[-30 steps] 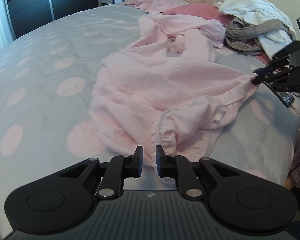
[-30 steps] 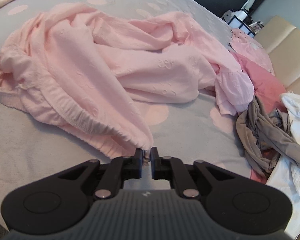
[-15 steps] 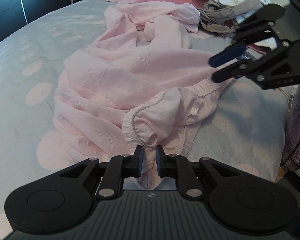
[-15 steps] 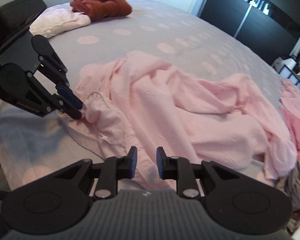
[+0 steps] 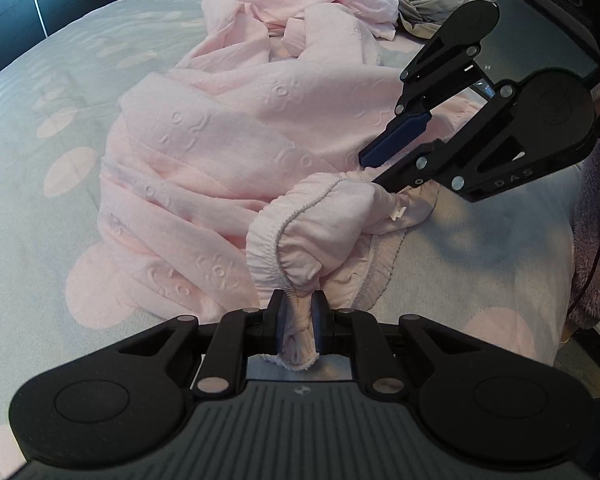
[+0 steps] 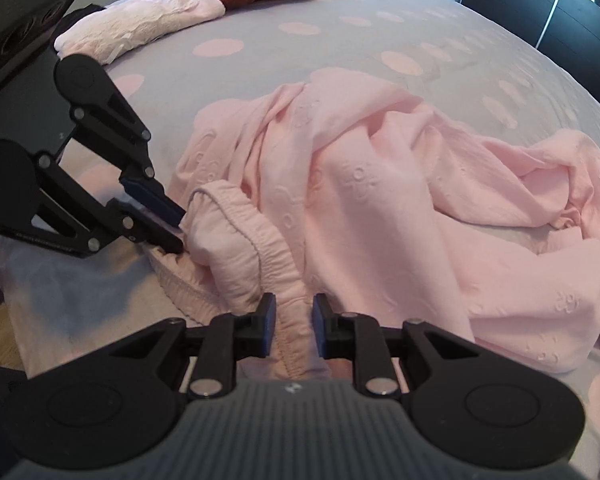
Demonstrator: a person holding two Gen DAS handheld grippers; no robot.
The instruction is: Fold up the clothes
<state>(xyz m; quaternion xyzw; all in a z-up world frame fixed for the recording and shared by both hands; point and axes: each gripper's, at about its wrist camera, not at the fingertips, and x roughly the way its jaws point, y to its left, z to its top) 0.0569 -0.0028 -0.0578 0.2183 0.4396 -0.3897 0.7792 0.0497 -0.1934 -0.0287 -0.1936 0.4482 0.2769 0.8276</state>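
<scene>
While the left claw (image 5: 296, 326) stays pinched on the elastic waistband (image 5: 284, 248) of the pink trousers (image 5: 220, 160), the right claw (image 6: 294, 326), having swung in from 3 o'clock, is opening with the waistband between its pads, probably to regrip. The trousers lie crumpled near the bed (image 6: 100, 280) edge; open bedspread at 10 o'clock leaves room to spread them.

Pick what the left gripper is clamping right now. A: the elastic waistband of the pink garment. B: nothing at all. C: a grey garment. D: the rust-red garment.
A: in the left wrist view the left gripper has its pads pressed on the bunched elastic waistband of the pink garment.
</scene>
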